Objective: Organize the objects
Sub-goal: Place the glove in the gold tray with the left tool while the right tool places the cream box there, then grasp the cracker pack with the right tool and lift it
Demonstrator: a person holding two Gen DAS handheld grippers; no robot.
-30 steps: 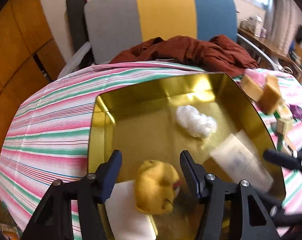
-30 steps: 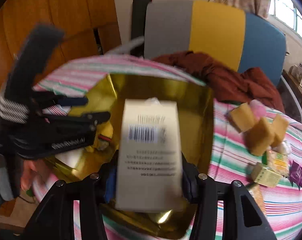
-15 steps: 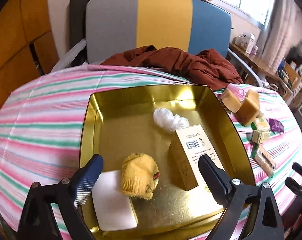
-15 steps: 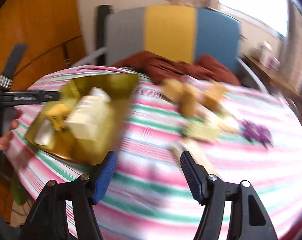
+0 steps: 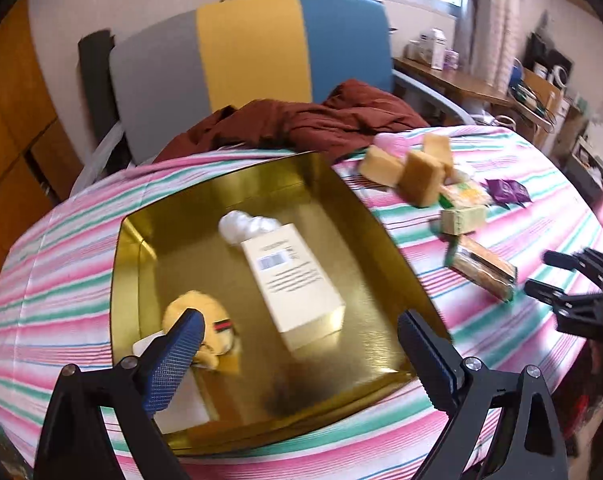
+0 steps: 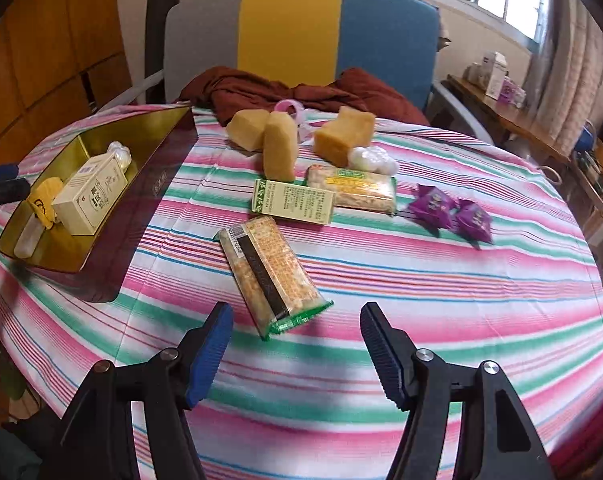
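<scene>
Gold tray (image 5: 365, 220): metal, glossy, mirror-like inside. Cream box (image 5: 293, 276): matt card, printed. Tablecloth (image 6: 421, 280): striped woven cloth, soft sheen. Cracker pack (image 6: 269, 272): clear shiny plastic film. Purple sachets (image 6: 449, 208): glossy foil-like wrap. Yellow sponges (image 6: 279, 152): porous, matt. Gripper pads (image 6: 209, 356): blue ribbed rubbery surface. Maroon garment (image 5: 301, 120): matt cloth, crumpled.

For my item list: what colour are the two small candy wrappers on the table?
Purple. The two small candy wrappers show best in the right wrist view.
</scene>
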